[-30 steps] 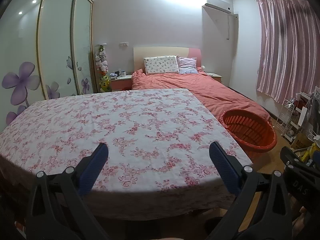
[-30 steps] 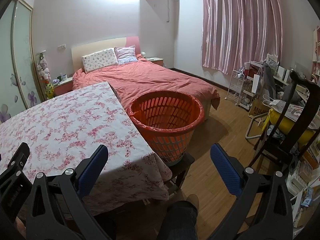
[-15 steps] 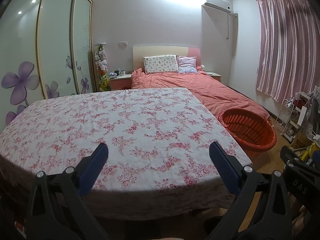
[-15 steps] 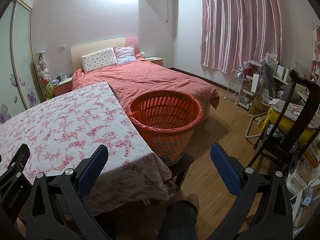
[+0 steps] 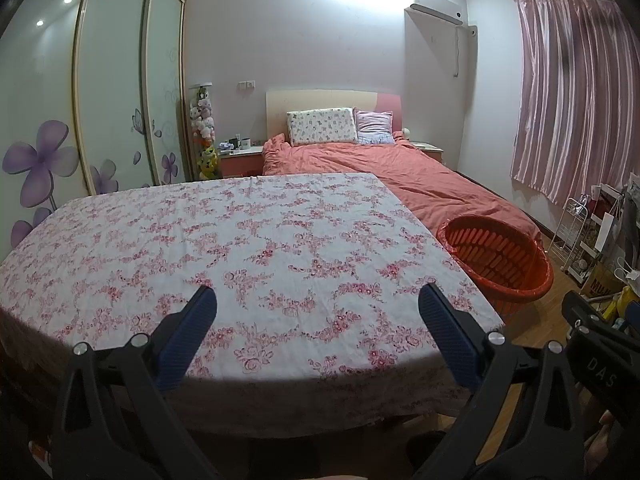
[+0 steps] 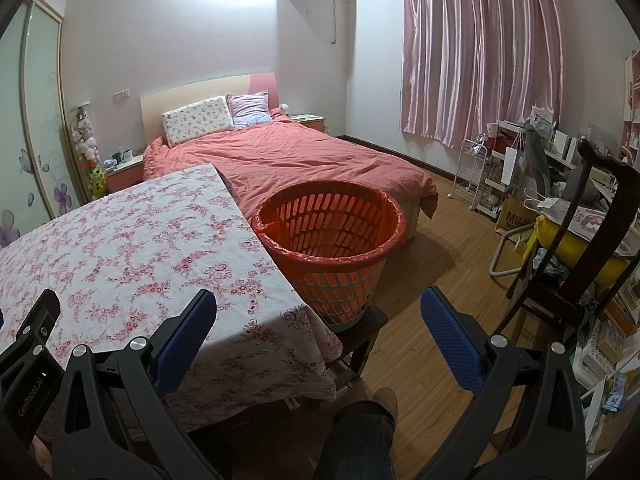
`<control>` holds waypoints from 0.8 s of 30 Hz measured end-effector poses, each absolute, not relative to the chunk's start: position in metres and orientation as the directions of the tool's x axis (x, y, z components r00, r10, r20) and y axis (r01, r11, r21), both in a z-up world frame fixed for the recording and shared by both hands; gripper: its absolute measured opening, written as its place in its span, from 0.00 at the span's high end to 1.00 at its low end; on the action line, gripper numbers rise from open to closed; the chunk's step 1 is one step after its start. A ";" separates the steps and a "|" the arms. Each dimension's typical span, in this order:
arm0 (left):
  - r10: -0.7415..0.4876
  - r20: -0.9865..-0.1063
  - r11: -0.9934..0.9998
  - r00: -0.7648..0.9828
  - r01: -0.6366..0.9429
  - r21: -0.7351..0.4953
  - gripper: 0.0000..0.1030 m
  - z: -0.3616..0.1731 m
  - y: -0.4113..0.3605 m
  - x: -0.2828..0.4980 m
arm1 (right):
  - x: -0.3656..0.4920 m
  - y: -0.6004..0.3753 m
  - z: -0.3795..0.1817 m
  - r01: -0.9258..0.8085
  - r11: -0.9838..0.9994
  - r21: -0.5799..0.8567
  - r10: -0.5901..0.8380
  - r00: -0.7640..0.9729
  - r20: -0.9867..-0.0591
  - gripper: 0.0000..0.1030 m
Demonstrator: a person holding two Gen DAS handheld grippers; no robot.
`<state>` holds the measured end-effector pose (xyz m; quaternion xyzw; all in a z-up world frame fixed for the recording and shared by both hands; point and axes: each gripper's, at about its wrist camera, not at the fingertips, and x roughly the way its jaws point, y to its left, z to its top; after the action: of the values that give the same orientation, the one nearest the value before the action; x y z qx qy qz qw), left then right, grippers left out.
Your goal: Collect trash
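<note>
Right wrist view: both the left gripper (image 5: 316, 312) and right gripper (image 6: 318, 316) are held wide open and empty, so the lined orange plastic basket (image 6: 328, 240), perched on a stool beside the floral-clothed table (image 6: 120, 248), could be knocked over.

Home bedroom: bed (image 6: 280, 156), wardrobe (image 5: 120, 92).

Black gripper (image 5: 316, 320) frames, blue ribbed pads (image 6: 184, 340), silver screws, dark trouser leg (image 6: 356, 440)

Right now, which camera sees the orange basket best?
The right wrist view. It shows the whole orange basket, from its rim down to the dark stool it stands on, and its inside. The left wrist view shows only the top part of it, at the table's far right edge.
</note>
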<state>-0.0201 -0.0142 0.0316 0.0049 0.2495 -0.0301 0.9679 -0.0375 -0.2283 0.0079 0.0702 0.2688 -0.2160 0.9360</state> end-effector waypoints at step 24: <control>-0.052 -0.488 0.998 0.871 0.057 -0.006 0.04 0.028 -0.014 -0.023 | -0.038 -0.229 0.008 0.443 0.896 0.014 -0.368 0.762 -0.533 0.02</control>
<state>-0.0226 -0.0141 0.0282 0.0041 0.2520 -0.0281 0.9673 -0.0377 -0.2293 0.0076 0.0696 0.2687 -0.2166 0.9360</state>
